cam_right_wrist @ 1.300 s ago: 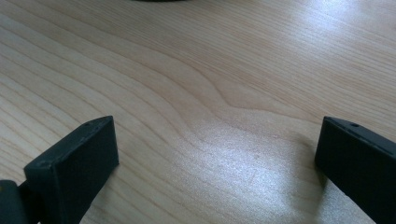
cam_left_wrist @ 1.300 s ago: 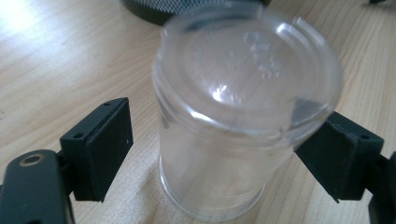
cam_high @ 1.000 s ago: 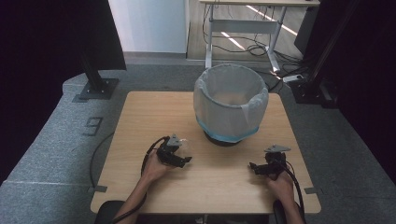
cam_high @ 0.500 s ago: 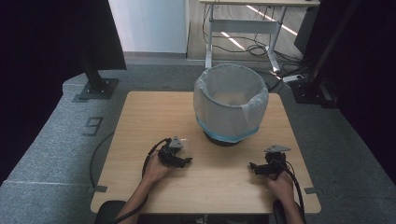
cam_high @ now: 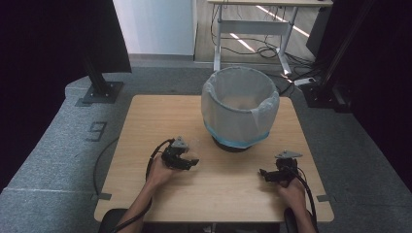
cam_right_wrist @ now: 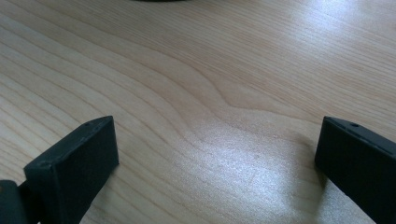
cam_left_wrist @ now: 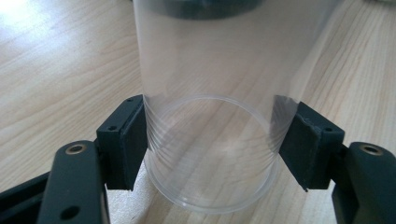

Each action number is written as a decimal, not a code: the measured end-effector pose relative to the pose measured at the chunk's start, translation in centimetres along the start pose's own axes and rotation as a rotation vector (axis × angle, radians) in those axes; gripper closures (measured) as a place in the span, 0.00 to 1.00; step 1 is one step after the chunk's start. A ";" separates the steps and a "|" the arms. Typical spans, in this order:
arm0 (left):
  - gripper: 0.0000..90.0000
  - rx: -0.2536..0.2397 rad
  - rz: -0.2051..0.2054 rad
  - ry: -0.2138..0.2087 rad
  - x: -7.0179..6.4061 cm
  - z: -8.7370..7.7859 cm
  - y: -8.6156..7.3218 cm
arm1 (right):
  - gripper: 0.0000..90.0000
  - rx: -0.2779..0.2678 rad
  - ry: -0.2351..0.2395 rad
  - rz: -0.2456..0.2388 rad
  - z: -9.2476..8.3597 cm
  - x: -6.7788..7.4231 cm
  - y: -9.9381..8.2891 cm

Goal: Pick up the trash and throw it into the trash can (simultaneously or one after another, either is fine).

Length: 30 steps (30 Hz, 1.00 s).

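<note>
Wooden worktop (cam_high: 160, 116) on a grey carpeted floor, dark stands and a desk frame behind.

Landmark: the lined bin (cam_high: 240, 108) standing upright at the far middle of the worktop, white bag folded over its rim, dark base.

Nearest to the person, right of the bin's base: right gripper (cam_high: 263, 173), low over the wood, jaws released and spread wide, bare worktop grain between them in the right gripper view. It points across toward the left gripper.

A bit further in, front-left of the bin, near its base: left gripper (cam_high: 194, 162), held in the left hand (cam_high: 160, 172). Its jaws have just been closing and now grasp a clear plastic cup (cam_left_wrist: 210, 116), one pad on each side wall. In the left gripper view the cup seems to lie on its side, long axis running away from the gripper toward the bin's dark base, circular rim end nearest the camera, far end blurred. The cup is too transparent to make out in the high view.

Both grippers well apart from each other, neither touching the bin.
</note>
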<state>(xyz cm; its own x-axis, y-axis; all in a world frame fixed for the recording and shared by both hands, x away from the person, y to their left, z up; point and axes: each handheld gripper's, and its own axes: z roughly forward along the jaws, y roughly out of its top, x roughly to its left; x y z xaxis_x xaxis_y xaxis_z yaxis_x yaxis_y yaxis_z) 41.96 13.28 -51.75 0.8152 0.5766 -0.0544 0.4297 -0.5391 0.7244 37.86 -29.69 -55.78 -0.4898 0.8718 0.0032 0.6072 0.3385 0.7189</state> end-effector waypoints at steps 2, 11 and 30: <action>0.34 0.003 0.000 0.000 0.1 -0.3 0.3 | 0.00 0.000 0.000 0.000 0.0 0.0 0.0; 0.34 -0.012 0.001 -0.002 0.2 -2.0 1.8 | 0.00 0.001 0.000 0.001 0.0 0.0 0.0; 0.36 -0.054 0.012 0.011 0.5 -4.9 4.6 | 0.00 0.001 0.000 0.002 0.0 0.0 0.0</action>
<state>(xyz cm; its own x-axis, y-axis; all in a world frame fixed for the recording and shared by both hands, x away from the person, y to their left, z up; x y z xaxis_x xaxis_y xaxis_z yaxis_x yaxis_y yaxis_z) 42.42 14.08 -45.14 0.8157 0.5772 -0.0375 0.3979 -0.5129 0.7607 37.86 -29.67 -55.78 -0.4884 0.8726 0.0045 0.6085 0.3369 0.7185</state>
